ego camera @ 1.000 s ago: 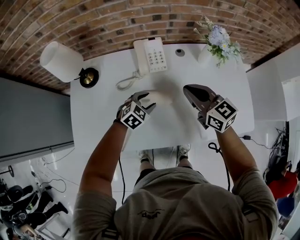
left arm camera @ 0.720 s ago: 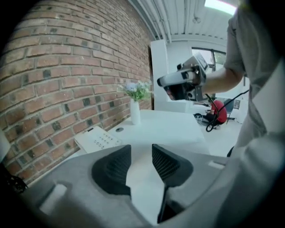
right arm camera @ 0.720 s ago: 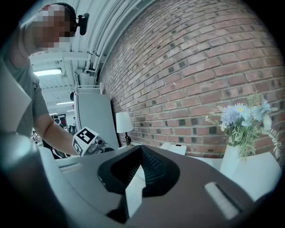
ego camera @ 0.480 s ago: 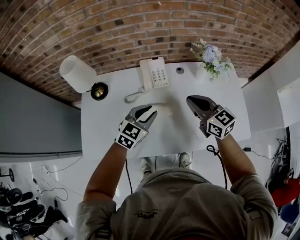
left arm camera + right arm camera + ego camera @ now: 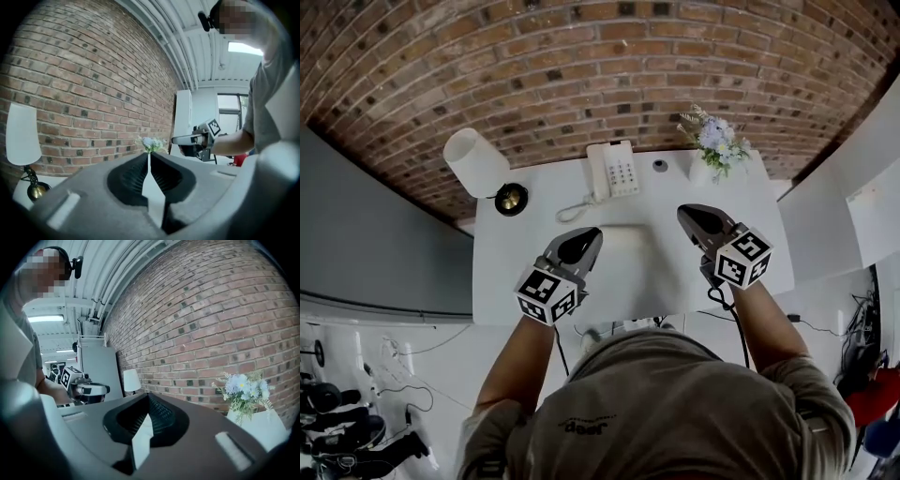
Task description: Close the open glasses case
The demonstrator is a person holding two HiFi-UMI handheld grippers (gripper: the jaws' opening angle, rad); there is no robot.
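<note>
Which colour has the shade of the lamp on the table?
White. The lamp shade shows best in the head view.

Looks like a mocked-up office corner inside some bigger lab or studio space. You've got a white bench [image 5: 666, 272] pushed against a brick wall [image 5: 581, 56], with a desk phone [image 5: 612, 169], a lamp [image 5: 476, 161] with a white shade, and a little vase of flowers [image 5: 714, 141] on it. But overhead it's bare pipes [image 5: 93, 282] and a strip light [image 5: 49, 318], and there are loose cables [image 5: 394, 370] on the white floor.
</note>
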